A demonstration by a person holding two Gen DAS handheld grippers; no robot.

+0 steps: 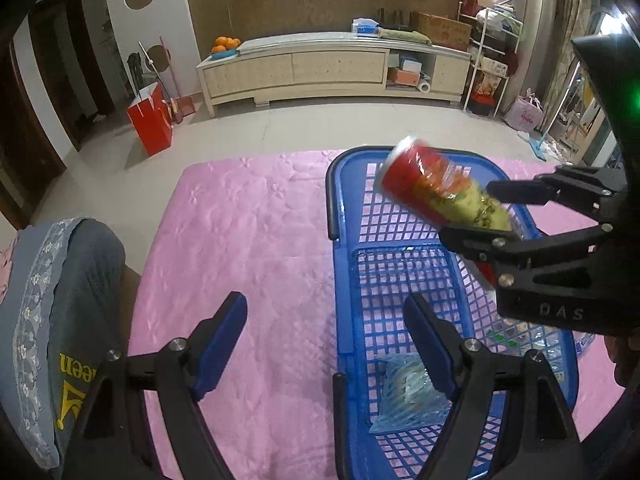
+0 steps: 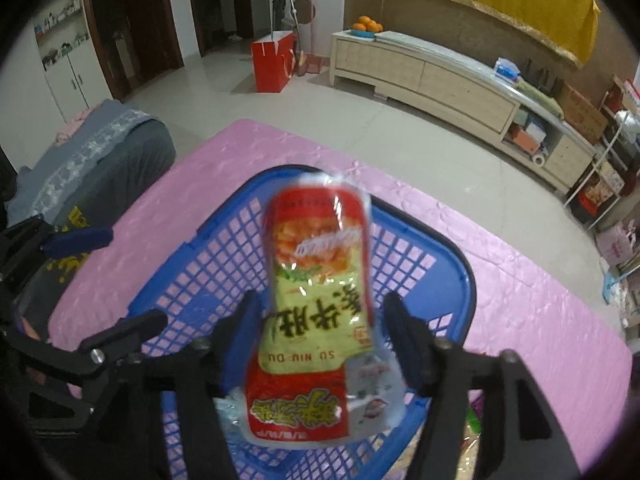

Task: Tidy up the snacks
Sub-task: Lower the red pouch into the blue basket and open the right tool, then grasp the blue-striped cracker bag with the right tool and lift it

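Right claw (image 2: 320, 344) grips snack pouch (image 2: 316, 304) (long axis pointing forward); left claw (image 1: 324, 344) wide

A red-and-yellow snack packet (image 2: 316, 312) hung tilted above the blue lattice basket (image 1: 348, 208), which sat on the pink cloth. A pale blue snack bag (image 1: 404, 396) lay flat on the basket's floor.

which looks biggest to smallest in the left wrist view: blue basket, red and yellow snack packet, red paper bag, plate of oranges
1. blue basket
2. red and yellow snack packet, held in the right gripper
3. red paper bag
4. plate of oranges

The packet sits much nearer the camera than the bag, so that pair's true order is unsure.
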